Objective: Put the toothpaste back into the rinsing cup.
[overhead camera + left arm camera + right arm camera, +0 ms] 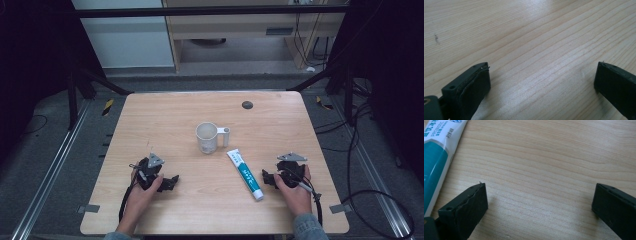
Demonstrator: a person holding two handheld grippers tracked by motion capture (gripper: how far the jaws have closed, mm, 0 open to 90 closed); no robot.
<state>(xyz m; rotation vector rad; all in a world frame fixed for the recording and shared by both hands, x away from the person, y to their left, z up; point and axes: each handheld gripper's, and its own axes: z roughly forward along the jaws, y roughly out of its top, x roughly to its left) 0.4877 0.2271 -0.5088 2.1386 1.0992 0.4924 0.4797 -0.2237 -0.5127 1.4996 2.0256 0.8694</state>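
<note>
Beside the wide-open, empty right tongs (539, 195), the toothpaste tube (435, 157) runs off-frame.

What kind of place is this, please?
Probably a lab set up for recording: a bare wooden table in a dark metal frame, loose cables on the grey floor, and just a cup and toothpaste tube.

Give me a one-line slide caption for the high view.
Both grippers, left and right, rest open on the wooden table, flanking a toothpaste tube and white cup.
</note>
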